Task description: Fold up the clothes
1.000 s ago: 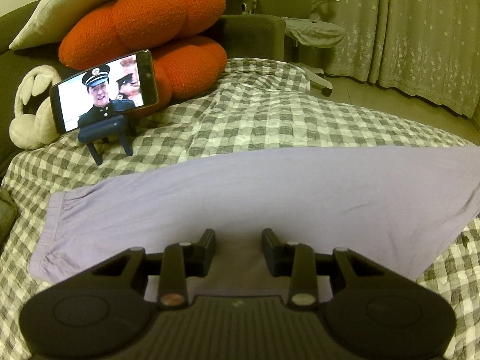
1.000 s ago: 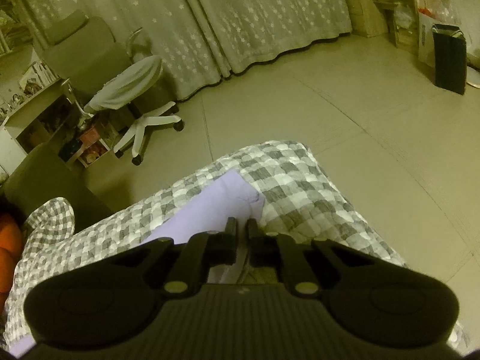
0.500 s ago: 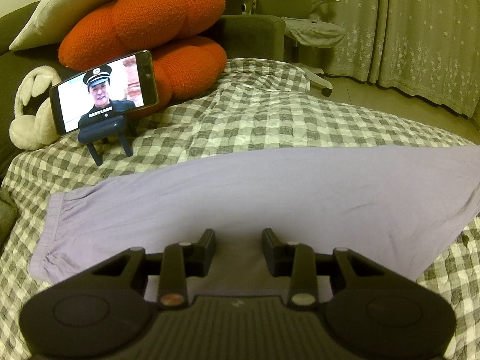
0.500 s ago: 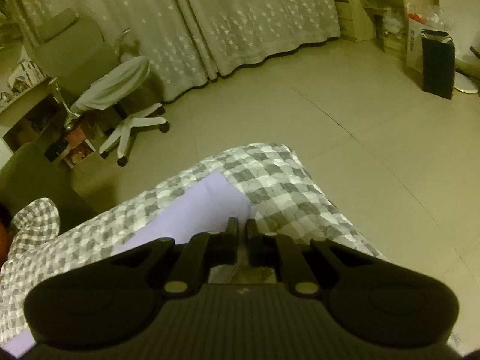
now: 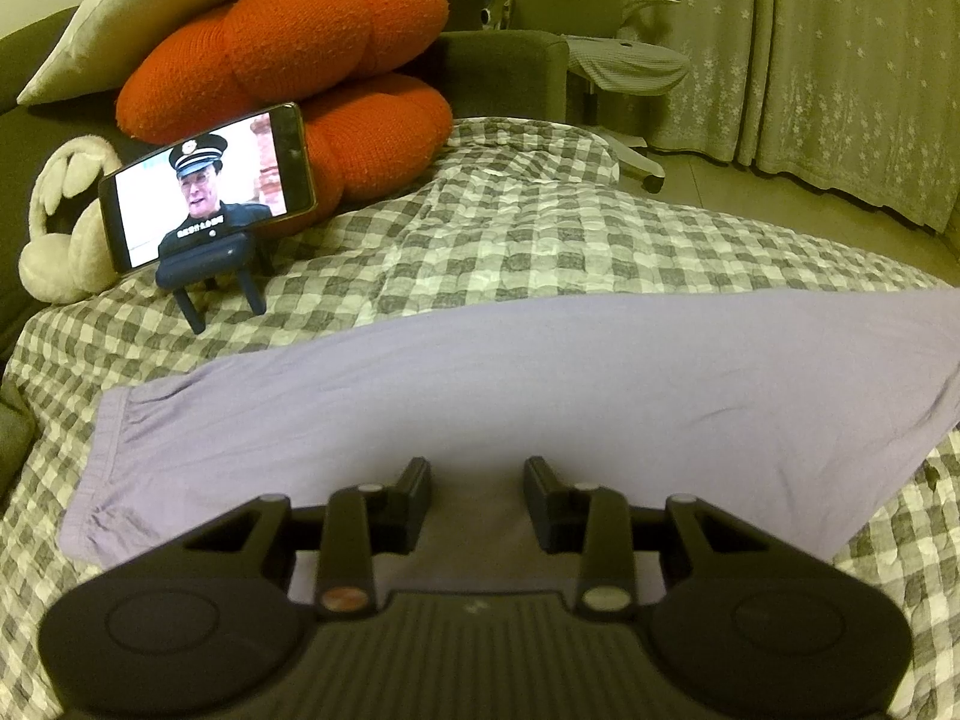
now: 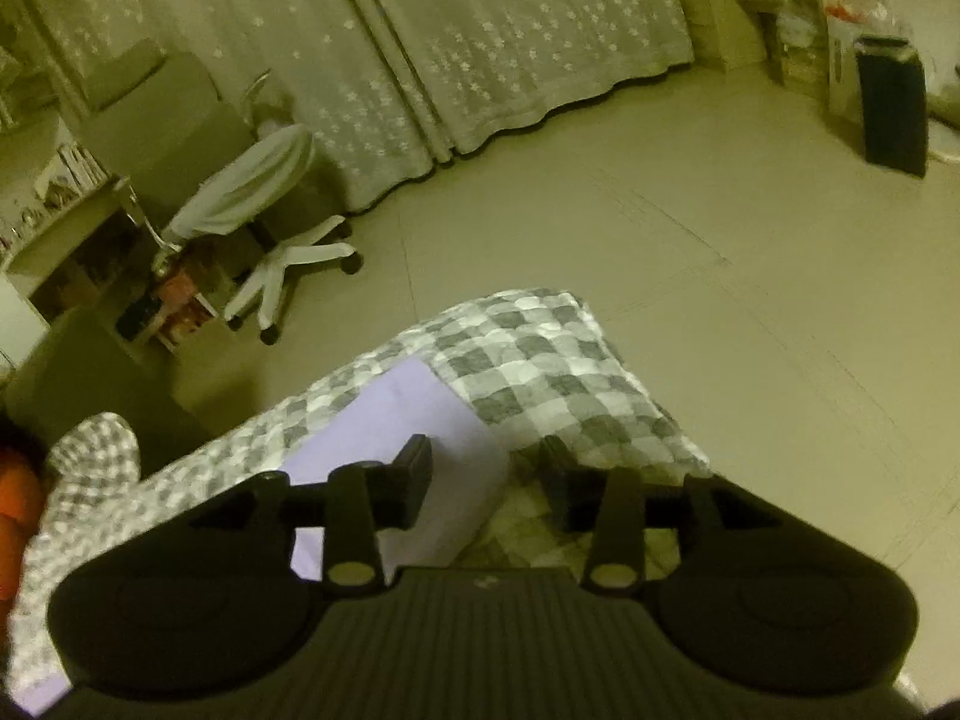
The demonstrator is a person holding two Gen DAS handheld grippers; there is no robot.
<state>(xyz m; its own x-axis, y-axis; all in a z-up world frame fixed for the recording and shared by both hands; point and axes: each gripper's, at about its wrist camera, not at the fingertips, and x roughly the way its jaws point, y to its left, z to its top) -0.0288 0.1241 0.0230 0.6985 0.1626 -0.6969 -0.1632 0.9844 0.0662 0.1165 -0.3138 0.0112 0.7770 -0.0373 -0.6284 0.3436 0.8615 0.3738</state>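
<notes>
A lilac garment [image 5: 480,396] lies flat and long across the checked blanket [image 5: 510,240], its gathered hem at the left. My left gripper [image 5: 477,483] hovers open over the near edge of the cloth with nothing between its fingers. In the right wrist view the garment's far end [image 6: 414,426] lies near the blanket's corner [image 6: 540,348]. My right gripper [image 6: 486,468] stands open above that end, its left finger over the lilac cloth and its right finger over the blanket.
A phone [image 5: 207,183] on a dark stand plays a video at the back left. Behind it are orange cushions [image 5: 288,48], a pale pillow and a plush toy [image 5: 60,228]. A swivel chair [image 6: 252,216], curtains and bare floor lie beyond the blanket.
My right gripper has gone from shut to open and let go of the garment's end, which now lies flat. The left gripper has not moved.
</notes>
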